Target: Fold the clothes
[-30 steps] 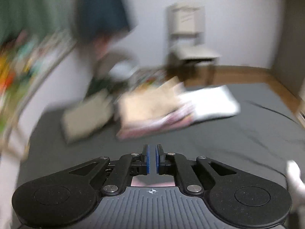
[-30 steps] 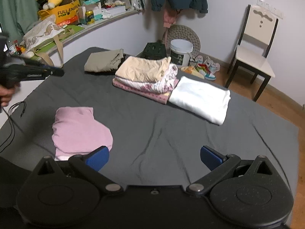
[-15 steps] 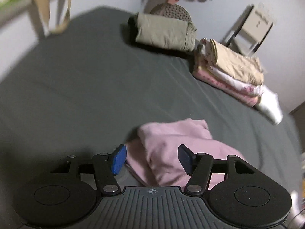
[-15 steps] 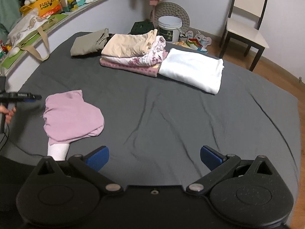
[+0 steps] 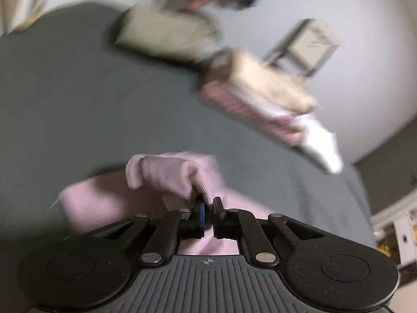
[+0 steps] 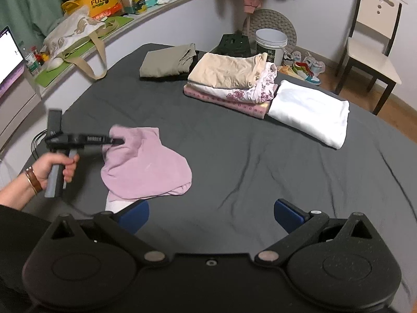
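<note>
Fingers [image 5: 200, 215] of the left gripper [image 5: 207, 208] are pinched on a ribbed fold of the pink garment [image 5: 166, 174]; half a second ago they stood apart over the same cloth. From the right wrist view, the left gripper [image 6: 118, 140] bites the garment's far-left edge, held by the person's left hand [image 6: 56, 165], which wears a bracelet [image 6: 32, 180]. That edge is bunched and raised a little compared with 0.5 s ago, when the pink garment [image 6: 146, 164] lay flatter on the bed. Left wrist view is motion-blurred beyond the cloth.

Right gripper [image 6: 211, 215]: fingers [image 6: 134, 215] wide apart, holding nothing, hovering above the grey bed sheet [image 6: 247, 161] near the garment's near edge. Its spread matches the earlier frame.

Pink garment lies on the near-left part of the bed, with a white strip of fabric [image 6: 116, 204] showing under its near edge.

Far side of the bed:
- folded olive garment [image 6: 166, 61], leftmost
- stack of folded clothes [image 6: 230, 80], beige on top, floral and pink below
- folded white garment [image 6: 310, 112], touching the stack's right end

These three are placed as before.

Beyond the bed: white bucket [image 6: 271, 44], shoes [image 6: 305, 69] on the floor, chair [image 6: 372, 44] at the wall. Ledge at left carries a tote bag [image 6: 75, 35] and a yellow box [image 6: 104, 0].
</note>
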`<action>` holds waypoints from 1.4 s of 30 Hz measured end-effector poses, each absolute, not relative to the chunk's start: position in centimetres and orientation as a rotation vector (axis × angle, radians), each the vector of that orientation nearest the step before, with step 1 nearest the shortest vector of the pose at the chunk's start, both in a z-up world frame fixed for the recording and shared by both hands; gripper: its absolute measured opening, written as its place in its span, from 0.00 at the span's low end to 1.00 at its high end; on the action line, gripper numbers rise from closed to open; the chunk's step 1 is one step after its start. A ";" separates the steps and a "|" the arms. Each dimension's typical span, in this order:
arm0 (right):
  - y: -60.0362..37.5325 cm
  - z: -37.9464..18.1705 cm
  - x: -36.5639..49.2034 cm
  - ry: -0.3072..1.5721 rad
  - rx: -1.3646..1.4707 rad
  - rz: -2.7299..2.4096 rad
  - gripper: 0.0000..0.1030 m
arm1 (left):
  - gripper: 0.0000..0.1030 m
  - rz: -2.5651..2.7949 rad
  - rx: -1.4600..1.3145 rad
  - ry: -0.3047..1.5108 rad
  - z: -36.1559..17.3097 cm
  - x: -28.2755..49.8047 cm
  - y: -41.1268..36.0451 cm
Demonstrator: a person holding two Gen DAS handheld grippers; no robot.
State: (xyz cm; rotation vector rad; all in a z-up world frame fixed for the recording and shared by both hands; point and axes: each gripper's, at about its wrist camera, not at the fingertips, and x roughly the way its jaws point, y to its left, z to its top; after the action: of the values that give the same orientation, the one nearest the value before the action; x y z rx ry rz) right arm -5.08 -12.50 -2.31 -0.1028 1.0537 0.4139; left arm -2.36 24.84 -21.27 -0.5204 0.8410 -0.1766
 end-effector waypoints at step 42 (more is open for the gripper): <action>-16.6 -3.9 -6.7 1.021 -0.147 0.313 1.00 | 0.09 -0.153 -0.180 0.967 -14.3 0.9 20.6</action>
State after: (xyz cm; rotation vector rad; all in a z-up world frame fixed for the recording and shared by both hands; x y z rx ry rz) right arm -6.75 -16.61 -3.90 -0.1469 1.0209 0.3131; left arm 0.90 20.59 -14.26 -0.1799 0.9669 -0.1526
